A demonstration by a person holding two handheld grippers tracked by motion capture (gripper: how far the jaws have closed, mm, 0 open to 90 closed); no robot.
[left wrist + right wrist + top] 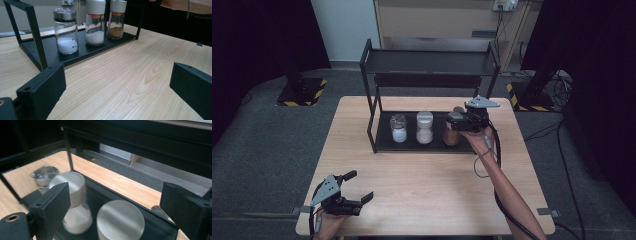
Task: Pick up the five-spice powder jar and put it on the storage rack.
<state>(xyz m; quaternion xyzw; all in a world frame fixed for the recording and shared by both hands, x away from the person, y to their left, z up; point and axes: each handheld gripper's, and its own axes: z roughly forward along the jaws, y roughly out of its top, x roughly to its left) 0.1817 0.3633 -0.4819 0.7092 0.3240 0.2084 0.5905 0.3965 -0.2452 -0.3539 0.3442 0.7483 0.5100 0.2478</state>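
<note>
In the high view the right gripper [456,121] covers the top of the brown-spice jar [451,136], so its cap is hidden. The right gripper view cuts that jar's cap [120,221] at the bottom edge and blurs the metal-lidded jar [44,175]. In the left gripper view the tall white-capped jar [95,22] and the black rack [35,37] run off the top edge.

High view looking forward and down from above person's side, taking in whole table [422,185] and black rack [430,60].

Left gripper view sitting low over tabletop near front edge, facing rack's lower shelf [82,51] from a distance.

Right gripper view hovering close above same shelf, looking down on jar lids (brown-spice jar [120,220] nearest).

All three sharing jar row.
</note>
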